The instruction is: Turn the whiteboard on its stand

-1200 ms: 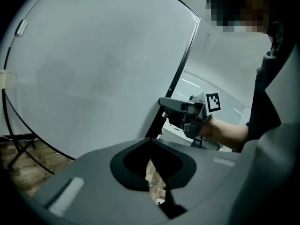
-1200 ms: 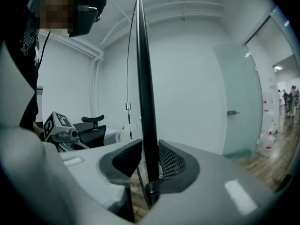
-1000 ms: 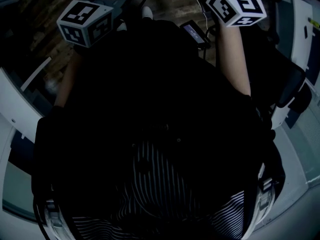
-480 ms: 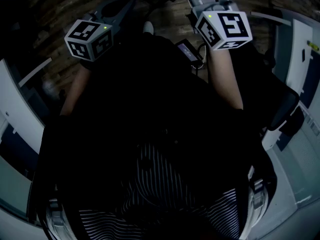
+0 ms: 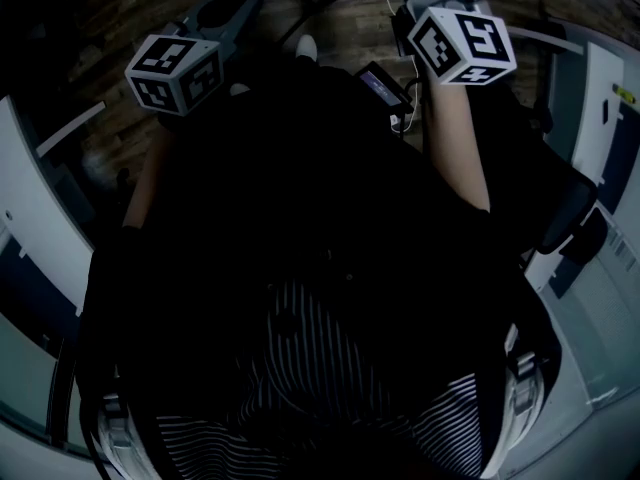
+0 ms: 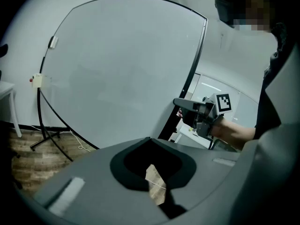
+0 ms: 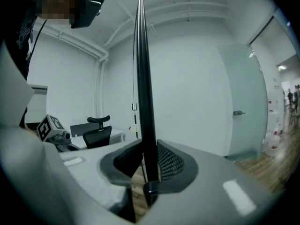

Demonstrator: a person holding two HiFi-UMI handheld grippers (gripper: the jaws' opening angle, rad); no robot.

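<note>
The whiteboard (image 6: 122,64) is a big white panel in a thin black frame and fills the left gripper view. In the right gripper view I see it edge on as a black upright bar (image 7: 142,69). My right gripper (image 7: 149,151) is shut on that frame edge, with the bar running between its pads. From the left gripper view the right gripper (image 6: 182,103) shows at the board's right edge. My left gripper (image 6: 150,140) is in front of the board, apart from it, shut with nothing in it. The head view shows only the marker cubes, left (image 5: 172,68) and right (image 5: 462,43).
The stand's black legs (image 6: 46,142) spread over the wooden floor (image 6: 28,158) at the lower left. An office chair (image 7: 97,128) and a desk stand beyond the board. A grey door (image 7: 243,102) is on the right. A small device (image 5: 384,81) on a cable hangs at my front.
In the head view both marker cubes sit lower than a second ago. More of the left gripper's jaws shows at the top edge.
</note>
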